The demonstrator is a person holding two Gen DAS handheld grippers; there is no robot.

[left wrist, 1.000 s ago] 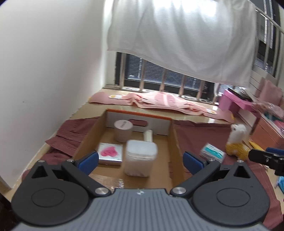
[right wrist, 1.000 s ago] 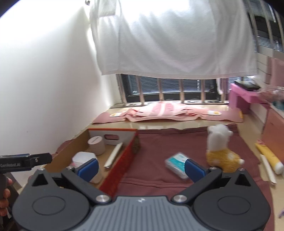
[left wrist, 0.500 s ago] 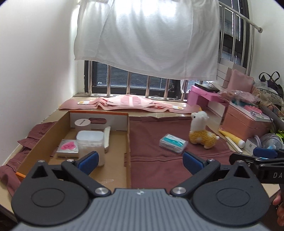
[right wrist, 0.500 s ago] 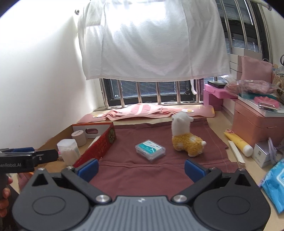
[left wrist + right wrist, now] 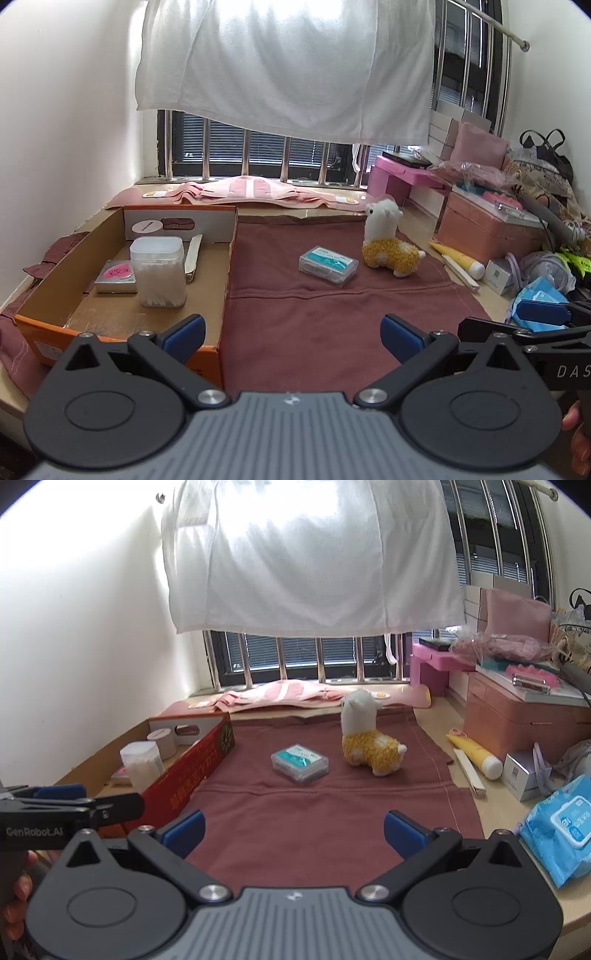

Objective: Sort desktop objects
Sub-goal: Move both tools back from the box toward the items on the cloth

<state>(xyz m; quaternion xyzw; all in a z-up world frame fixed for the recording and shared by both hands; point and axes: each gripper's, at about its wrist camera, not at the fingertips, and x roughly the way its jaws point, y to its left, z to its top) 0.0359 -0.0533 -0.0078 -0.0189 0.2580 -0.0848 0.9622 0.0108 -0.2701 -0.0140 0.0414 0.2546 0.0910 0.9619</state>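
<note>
An open cardboard box [image 5: 221, 280] stands at the left on the maroon cloth [image 5: 317, 317]. In it are a clear cotton-swab jar [image 5: 159, 271], a silver tin with a pink label [image 5: 116, 276], a white roll [image 5: 147, 227] and a white stick. A clear case with a teal card [image 5: 328, 265] and an alpaca plush [image 5: 388, 243] lie on the cloth; both also show in the right wrist view, the case [image 5: 300, 763] and the plush [image 5: 365, 738]. My left gripper [image 5: 291, 334] and right gripper [image 5: 293, 829] are open, empty, near the front edge.
A yellow tube [image 5: 474, 753], a small white box [image 5: 524, 775] and a blue wipes pack [image 5: 565, 823] lie at the right. Pink boxes [image 5: 517, 716] stand behind them. A pink cloth [image 5: 240, 194] lies under the barred window. A white wall is at the left.
Both grippers have drawn back and swung right, away from the box. The left one was over the box and now faces the cloth. Both stayed open and empty.
</note>
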